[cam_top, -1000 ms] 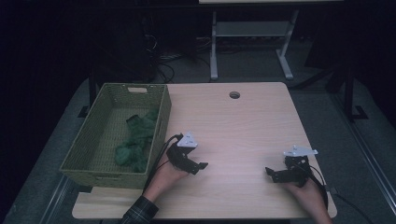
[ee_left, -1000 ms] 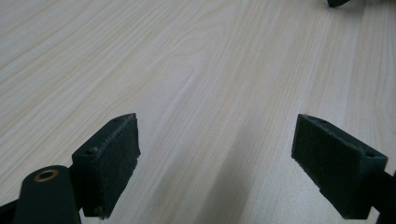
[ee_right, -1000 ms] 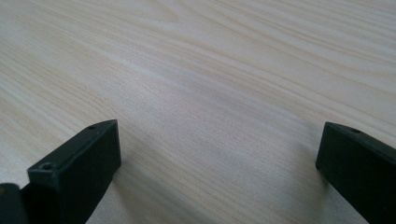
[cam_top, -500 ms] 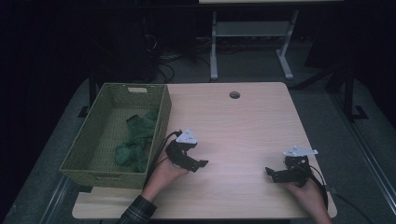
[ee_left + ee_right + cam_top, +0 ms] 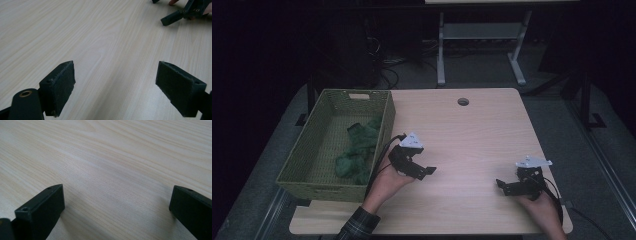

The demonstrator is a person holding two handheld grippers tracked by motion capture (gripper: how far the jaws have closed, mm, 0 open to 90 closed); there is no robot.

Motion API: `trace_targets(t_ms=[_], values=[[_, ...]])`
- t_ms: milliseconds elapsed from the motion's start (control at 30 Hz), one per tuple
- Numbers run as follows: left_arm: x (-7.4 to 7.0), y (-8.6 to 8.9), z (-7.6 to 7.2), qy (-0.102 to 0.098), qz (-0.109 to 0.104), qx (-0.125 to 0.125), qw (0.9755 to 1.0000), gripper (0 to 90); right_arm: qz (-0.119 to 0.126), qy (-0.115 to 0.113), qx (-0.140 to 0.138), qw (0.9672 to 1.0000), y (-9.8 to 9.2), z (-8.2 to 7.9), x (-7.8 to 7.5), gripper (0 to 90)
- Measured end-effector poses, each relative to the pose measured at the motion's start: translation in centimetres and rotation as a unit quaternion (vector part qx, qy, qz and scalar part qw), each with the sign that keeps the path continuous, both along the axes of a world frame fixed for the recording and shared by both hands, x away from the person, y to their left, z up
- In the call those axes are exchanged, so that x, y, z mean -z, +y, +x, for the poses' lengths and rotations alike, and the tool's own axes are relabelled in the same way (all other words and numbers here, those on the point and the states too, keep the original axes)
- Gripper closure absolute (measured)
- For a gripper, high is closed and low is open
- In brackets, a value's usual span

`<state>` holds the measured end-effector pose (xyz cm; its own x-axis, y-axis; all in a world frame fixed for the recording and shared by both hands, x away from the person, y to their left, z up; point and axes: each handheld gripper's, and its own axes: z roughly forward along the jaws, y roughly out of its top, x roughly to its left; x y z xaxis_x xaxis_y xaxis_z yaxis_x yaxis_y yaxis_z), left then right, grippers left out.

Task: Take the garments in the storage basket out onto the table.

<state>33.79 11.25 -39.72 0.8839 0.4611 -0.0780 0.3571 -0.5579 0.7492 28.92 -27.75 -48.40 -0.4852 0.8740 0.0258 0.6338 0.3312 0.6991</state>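
High view: both grippers over bare table (image 5: 472,130).
Left gripper (image 5: 424,171) gapes beside the basket (image 5: 384,125); right gripper (image 5: 503,186) gapes too, empty.

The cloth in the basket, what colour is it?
Dark green cloth, seen best in the high view.

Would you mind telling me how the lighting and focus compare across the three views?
High view: dim, the surroundings nearly black, the table evenly lit, the green cloth in the basket murky. Left gripper view: bright, the wood grain sharp, soft shadows under the jaws, the right gripper far off and slightly soft. Right gripper view: bright, faint shadows by the jaws, the nearest jaw edges a little blurred.
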Motion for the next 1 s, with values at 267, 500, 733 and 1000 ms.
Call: trace_targets(t_ms=[267, 500, 733, 1000], values=[[-1.3, 0.3, 0.5, 0.003, 0.006, -0.007, 1.0, 15.0, 0.001, 0.0, 0.001, 1.0, 0.0, 0.0, 0.0, 0.0], [-2.7, 1.0, 0.7, 0.0, 0.015, -0.009, 0.9998, 19.3, 0.001, 0.0, 0.001, 1.0, 0.0, 0.0, 0.0, 0.0], [-3.9, 1.8, 0.9, -0.008, 0.017, -0.017, 0.9997, 20.2, 0.001, 0.0, 0.001, 1.0, 0.0, 0.0, 0.0, 0.0], [-4.8, 3.8, 0.9, -0.016, 0.012, -0.034, 0.9992, 21.8, 0.001, 0.0, 0.001, 1.0, 0.0, 0.0, 0.0, 0.0]])
